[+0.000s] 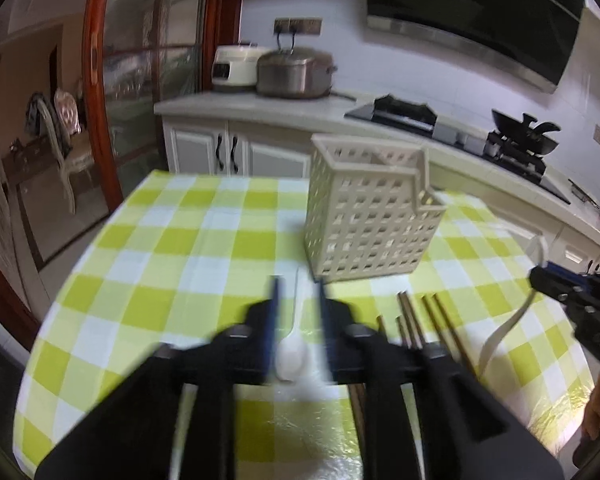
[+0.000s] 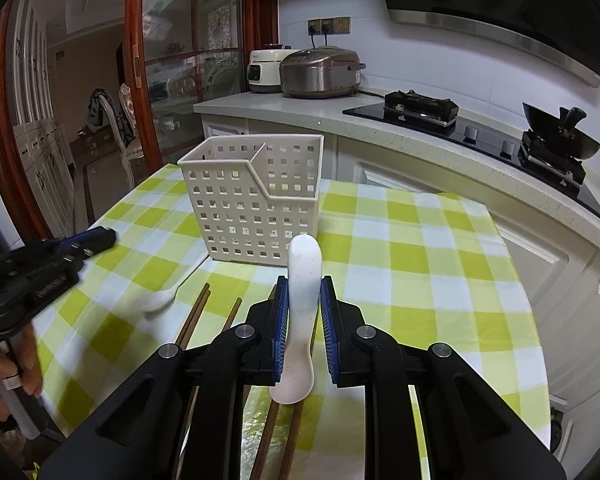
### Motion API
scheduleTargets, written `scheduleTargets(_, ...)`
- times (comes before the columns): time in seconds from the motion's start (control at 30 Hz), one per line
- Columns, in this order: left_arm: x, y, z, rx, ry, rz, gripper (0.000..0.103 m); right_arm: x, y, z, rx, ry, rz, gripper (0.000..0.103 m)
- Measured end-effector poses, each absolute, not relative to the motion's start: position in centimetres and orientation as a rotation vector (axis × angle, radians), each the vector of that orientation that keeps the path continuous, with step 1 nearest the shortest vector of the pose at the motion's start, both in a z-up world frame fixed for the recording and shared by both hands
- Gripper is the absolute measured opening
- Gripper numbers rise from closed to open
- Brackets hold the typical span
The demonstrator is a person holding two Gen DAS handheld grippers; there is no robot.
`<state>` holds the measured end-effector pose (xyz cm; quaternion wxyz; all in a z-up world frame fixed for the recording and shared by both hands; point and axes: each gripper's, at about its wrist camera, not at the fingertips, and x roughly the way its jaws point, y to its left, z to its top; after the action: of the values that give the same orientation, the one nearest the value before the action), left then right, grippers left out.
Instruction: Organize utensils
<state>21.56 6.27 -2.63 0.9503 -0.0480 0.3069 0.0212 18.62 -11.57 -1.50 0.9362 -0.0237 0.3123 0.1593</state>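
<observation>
White ceramic spoon (image 2: pixel 300 312), stiff, slippery, breakable, sits clamped mid-handle in right hand-held gripper (image 2: pixel 304 300); left hand-held gripper (image 1: pixel 298 300) gapes over second spoon (image 1: pixel 291 354) near worktop's front edge.

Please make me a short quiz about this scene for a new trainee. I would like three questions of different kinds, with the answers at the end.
1. True or false: the right gripper is shut on a white spoon.
2. Fill in: the white utensil holder is divided into ___ compartments.
3. Where are the brown chopsticks? A, inside the holder; B, lying flat on the checked tablecloth; C, leaning against the holder.

Key: 1 true; 2 two; 3 B.
</observation>
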Motion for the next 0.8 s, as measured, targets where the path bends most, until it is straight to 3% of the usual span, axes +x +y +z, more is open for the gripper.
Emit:
scheduleTargets(0.33,27.5,6.0,-8.6,-0.019,0.768,0.053,0.037,18.6,-11.9,-1.9,-0.032,0.634,0.351,0.018)
scheduleTargets(0.63,32.3,5.3,-10.5,0.031,0.851,0.030,0.037,19.7,-12.3,-2.0,0.002,0.629,0.377,0.018)
scheduleTargets(0.8,33.9,5.4,-11.1,0.033,0.884,0.025,0.023,20.0,-12.9,-1.7,0.013,0.617,0.372,0.018)
